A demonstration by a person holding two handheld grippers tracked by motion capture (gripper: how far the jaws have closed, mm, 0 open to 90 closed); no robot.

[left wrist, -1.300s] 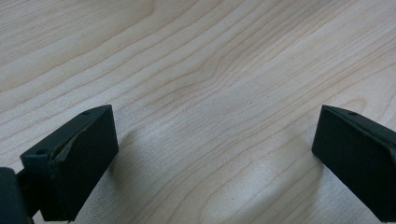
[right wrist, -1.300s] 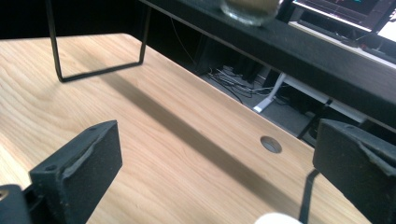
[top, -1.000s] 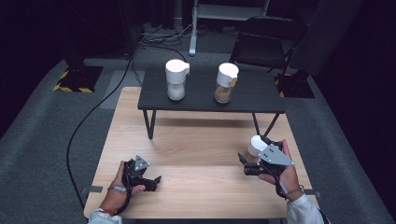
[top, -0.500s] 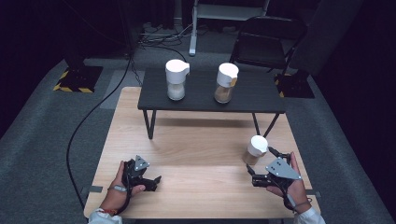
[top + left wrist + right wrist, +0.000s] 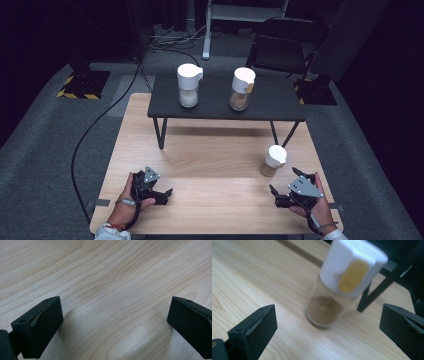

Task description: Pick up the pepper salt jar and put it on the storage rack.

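While the spice jar [image 5: 273,161] with its white lid stands upright on the wooden table [image 5: 215,150], near the right edge, the right gripper [image 5: 285,196] rests just in front of it, apart from it, jaws spread wide and holding nothing. Over at the near left, the left gripper [image 5: 162,194] lies on the bare wood, its jaws likewise spread and empty. Two more jars [image 5: 189,85] stand on the small black table [image 5: 270,102] behind.

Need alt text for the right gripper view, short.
A small glass jar of brown powder, with a white lid and yellow flap, stands on the wooden table. It sits ahead of the right hand-held gripper, whose black jaws are wide open and apart from it.
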